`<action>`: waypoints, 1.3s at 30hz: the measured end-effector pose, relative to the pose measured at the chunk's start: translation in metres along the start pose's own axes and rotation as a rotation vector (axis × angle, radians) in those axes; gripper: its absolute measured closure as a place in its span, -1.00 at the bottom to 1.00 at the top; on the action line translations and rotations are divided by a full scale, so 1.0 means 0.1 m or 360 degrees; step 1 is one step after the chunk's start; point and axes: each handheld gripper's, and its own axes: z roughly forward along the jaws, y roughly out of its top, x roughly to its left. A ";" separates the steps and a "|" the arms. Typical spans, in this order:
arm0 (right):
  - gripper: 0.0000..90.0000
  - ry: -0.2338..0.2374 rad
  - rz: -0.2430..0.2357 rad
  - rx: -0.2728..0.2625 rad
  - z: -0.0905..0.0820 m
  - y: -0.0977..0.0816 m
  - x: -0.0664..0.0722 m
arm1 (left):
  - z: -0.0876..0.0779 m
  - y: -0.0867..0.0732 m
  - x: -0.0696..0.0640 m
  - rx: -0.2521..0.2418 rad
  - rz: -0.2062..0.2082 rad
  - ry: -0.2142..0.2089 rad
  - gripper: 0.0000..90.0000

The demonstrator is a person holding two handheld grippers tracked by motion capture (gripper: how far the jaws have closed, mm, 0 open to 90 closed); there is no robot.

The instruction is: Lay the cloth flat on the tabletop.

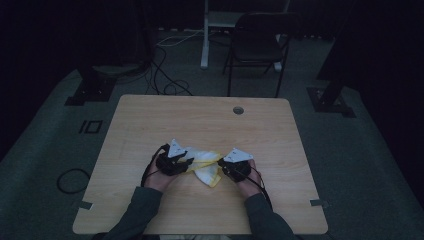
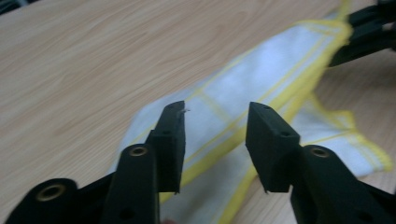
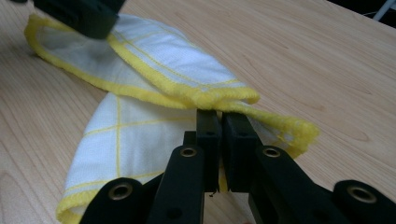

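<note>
We see a white cloth with yellow edging (image 1: 205, 166) lying crumpled at the lower middle of the high view, on the wooden table (image 1: 150, 125), between the two hands. The left gripper (image 1: 186, 164) sits at the cloth's left end, the right gripper (image 1: 223, 164) at its right end (both with grey plates on top).

In the left gripper view the left gripper (image 2: 215, 126) has its jaws standing apart, with a clear gap between them; the cloth (image 2: 261, 74) runs from lower centre to upper right beyond the tips, and nothing is pinched between the pads. The right gripper's black jaws (image 2: 369, 32) show at the upper right edge of that frame, on the cloth's far corner.

In the right gripper view the right gripper (image 3: 220, 116) is closed tight on the cloth (image 3: 140, 135), clamping a folded yellow hem at frame centre. One fold of cloth arches to the upper left, another lies flat at lower left. The left gripper (image 3: 79, 14) shows as a dark block at the upper left, over the cloth's far end.
</note>
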 end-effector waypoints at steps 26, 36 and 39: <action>0.91 0.0008 -0.0010 0.0001 -0.02 -0.01 0.02 | 0.08 0.18 0.07 0.0023 -0.0027 0.0101 0.96; 0.96 -0.0046 0.0004 0.0007 -0.07 -0.06 -0.06 | -0.11 0.05 0.56 -0.0025 -0.0323 0.0222 0.97; 0.99 -0.0061 0.0045 -0.0006 -0.12 -0.08 -0.12 | -0.17 -0.03 0.70 -0.0038 -0.0415 0.0233 0.97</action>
